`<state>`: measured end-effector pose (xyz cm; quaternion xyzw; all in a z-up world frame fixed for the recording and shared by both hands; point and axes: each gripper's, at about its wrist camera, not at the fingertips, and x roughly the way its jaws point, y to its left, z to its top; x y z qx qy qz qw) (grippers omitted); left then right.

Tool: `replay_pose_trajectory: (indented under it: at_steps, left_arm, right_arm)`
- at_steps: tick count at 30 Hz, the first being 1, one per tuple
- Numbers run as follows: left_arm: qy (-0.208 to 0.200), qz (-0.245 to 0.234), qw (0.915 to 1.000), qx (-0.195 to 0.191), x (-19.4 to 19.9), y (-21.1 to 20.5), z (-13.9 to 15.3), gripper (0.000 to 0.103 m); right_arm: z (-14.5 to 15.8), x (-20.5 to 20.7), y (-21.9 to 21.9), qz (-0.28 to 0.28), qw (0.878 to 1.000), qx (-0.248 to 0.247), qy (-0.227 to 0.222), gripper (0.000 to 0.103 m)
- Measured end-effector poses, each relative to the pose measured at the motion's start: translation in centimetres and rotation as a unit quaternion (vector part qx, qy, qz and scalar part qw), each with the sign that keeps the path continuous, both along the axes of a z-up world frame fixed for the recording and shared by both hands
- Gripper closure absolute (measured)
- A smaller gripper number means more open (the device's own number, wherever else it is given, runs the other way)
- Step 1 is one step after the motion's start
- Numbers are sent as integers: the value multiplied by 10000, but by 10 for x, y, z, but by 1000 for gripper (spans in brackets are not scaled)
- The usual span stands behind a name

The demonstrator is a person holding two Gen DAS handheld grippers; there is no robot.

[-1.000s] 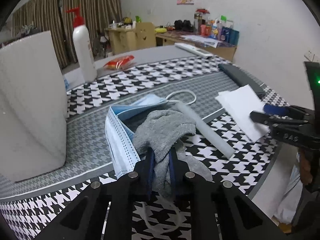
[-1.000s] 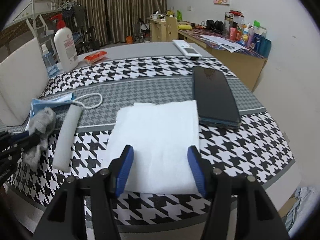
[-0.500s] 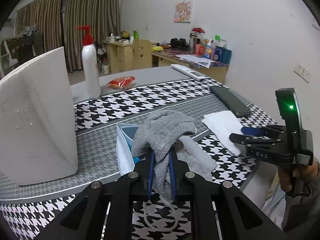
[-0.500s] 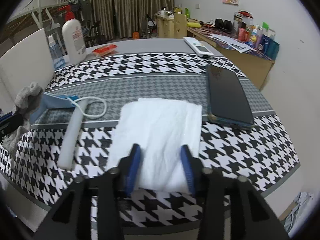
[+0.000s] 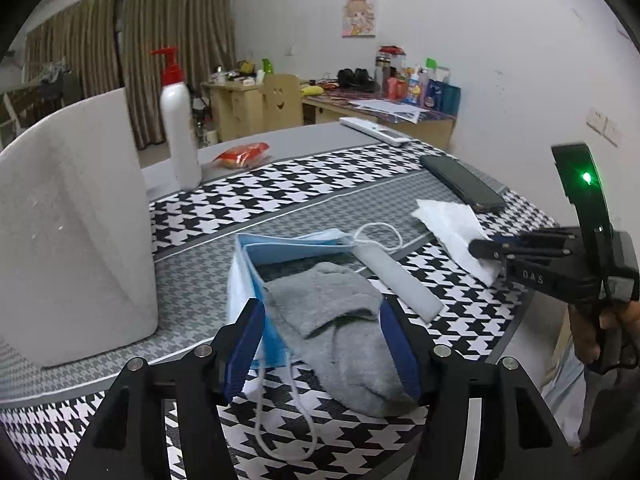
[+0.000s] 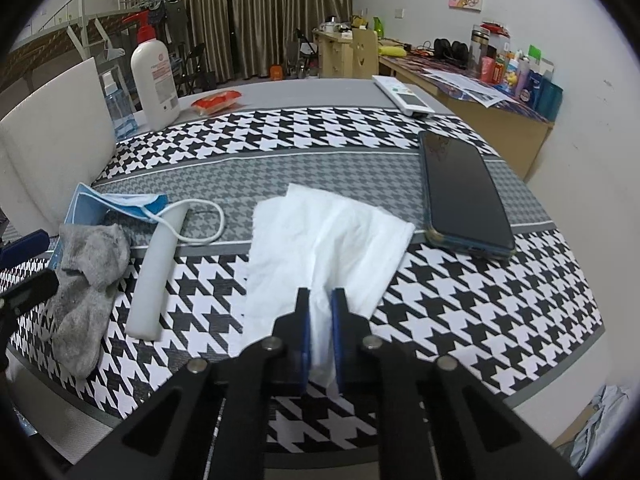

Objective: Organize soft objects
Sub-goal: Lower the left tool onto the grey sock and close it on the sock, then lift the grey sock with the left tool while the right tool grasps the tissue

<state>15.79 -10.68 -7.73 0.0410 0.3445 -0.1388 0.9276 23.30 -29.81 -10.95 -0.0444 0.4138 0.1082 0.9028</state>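
Observation:
A grey sock [image 5: 340, 320] lies folded on a blue face mask [image 5: 248, 276] near the table's front edge; both also show in the right wrist view, the sock [image 6: 86, 264] and the mask [image 6: 116, 204]. My left gripper [image 5: 322, 344] is open, its fingers on either side of the sock. My right gripper [image 6: 321, 328] is shut on the near edge of a white tissue [image 6: 320, 232], which bunches up between the pads. From the left wrist view the right gripper [image 5: 486, 247] pinches the tissue [image 5: 452, 220] at the right.
A white foam stick [image 6: 158, 268] lies between mask and tissue. A dark phone [image 6: 460, 192] lies right of the tissue. A large white block [image 5: 72, 216] stands at the left, a pump bottle [image 6: 154, 76], a red packet [image 6: 216, 101] and a remote [image 6: 402, 95] behind. The houndstooth tablecloth [image 6: 280, 136] covers the table.
My left gripper has opened and let the sock drop onto the mask. My right gripper has closed on the tissue's near edge and bunched it.

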Motion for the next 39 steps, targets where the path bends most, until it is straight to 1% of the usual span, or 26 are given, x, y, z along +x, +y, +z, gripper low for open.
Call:
replay_pose_trajectory:
  at_steps: [3, 6, 9, 14, 17, 18, 19, 21, 23, 24, 28, 35, 37, 39]
  left_arm:
    - [-16, -211, 9997, 135, 0, -11, -3, 41]
    - [29, -288, 9993, 227, 4, -17, -6, 41]
    - [228, -324, 9986, 352, 13, -21, -14, 41]
    - [581, -311, 9971, 387, 23, -21, -23, 42]
    - [623, -248, 9965, 498, 25, -23, -26, 54]
    - [627, -250, 9964, 518, 25, -23, -26, 63]
    - [625, -203, 9962, 580, 26, -23, -26, 66]
    - [590, -152, 9959, 672, 27, -22, -26, 84]
    - [550, -114, 9959, 705, 27, -20, -25, 89]
    - [532, -138, 9964, 650, 26, -19, -23, 91]
    - [310, -243, 9982, 447, 20, -17, -10, 92]
    - [-169, -414, 9988, -217, 4, -6, 26, 92]
    - [-200, -409, 9981, -404, 2, -1, 32, 92]
    - [-260, -355, 9978, -491, 1, 4, 37, 92]
  right_arm:
    - [0, 0, -1, 1, 10000, 29, 7, 91]
    - [0, -1, -1, 11, 10000, 47, -10, 91]
    - [1, -1, -2, 5, 10000, 93, -3, 91]
    - [1, 0, -2, 21, 9999, 123, 1, 91]
    - [0, 0, -3, 24, 9999, 169, -3, 91]
    - [0, -1, -3, 21, 9998, 176, -6, 91]
    - [1, -1, -3, 16, 9998, 175, -10, 91]
    - [0, -1, -4, 9, 9998, 181, -7, 91]
    - [1, 0, -4, 8, 9998, 183, -2, 91]
    - [1, 0, -4, 3, 9998, 186, 3, 91]
    - [2, 0, -4, -17, 9998, 217, 4, 94]
    - [13, -5, -3, 29, 9994, 308, -146, 97]
    - [17, -7, -4, 26, 9991, 383, -197, 98]
    - [23, -9, -5, 53, 9984, 509, -240, 98]
